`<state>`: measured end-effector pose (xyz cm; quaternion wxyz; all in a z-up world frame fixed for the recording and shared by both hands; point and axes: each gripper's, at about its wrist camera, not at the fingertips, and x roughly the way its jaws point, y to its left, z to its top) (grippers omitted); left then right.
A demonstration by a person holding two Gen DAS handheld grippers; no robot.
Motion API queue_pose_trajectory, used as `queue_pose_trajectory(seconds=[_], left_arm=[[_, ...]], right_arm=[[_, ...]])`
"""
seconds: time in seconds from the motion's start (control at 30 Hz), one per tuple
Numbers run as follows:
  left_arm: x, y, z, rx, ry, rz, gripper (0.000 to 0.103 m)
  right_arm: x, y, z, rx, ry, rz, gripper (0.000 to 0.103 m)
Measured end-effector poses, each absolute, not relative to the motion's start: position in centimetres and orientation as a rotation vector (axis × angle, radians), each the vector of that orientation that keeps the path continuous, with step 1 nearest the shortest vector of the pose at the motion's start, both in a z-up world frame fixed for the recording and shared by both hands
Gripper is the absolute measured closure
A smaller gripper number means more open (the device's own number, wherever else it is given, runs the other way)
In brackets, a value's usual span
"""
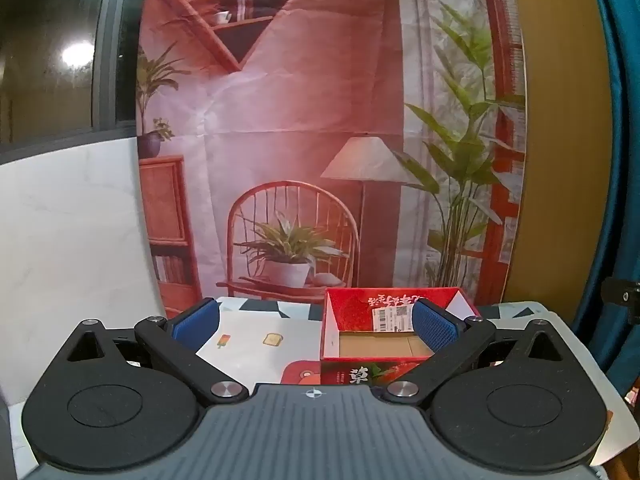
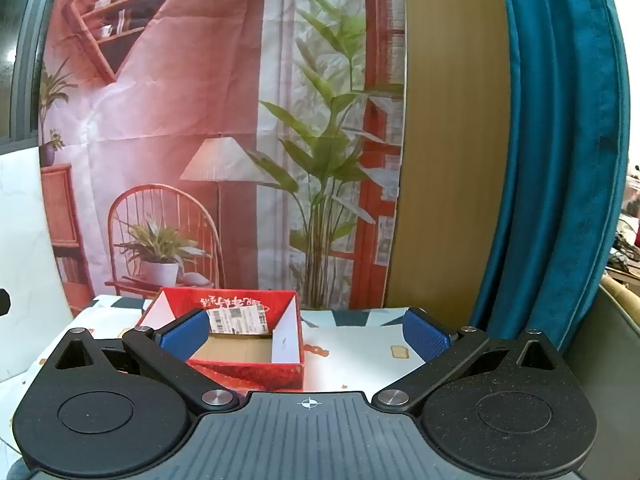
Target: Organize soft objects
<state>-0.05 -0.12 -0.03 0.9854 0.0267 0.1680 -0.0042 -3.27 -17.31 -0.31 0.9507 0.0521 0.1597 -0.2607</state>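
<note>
A red open-topped cardboard box (image 1: 372,332) with a shipping label inside stands on the patterned tablecloth (image 1: 256,344); its brown bottom shows and nothing lies in it. It also shows in the right wrist view (image 2: 240,344). My left gripper (image 1: 316,326) is open and empty, held above the table with the box ahead to the right. My right gripper (image 2: 306,334) is open and empty, with the box ahead to the left. No soft object is in view.
A printed backdrop (image 1: 320,120) of a room hangs behind the table. A white wall panel (image 1: 68,240) is at the left. A tan panel (image 2: 452,160) and a teal curtain (image 2: 560,160) are at the right.
</note>
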Motion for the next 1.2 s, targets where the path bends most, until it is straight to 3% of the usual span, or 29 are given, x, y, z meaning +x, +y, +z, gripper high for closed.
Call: queue_pose_trajectory(seconds=[1.2], left_arm=[[-0.21,-0.52,-0.27,0.071,0.334,0.000,0.000]], right_arm=[[-3.27,-17.49,-0.30,0.118,0.325,-0.529,0.000]])
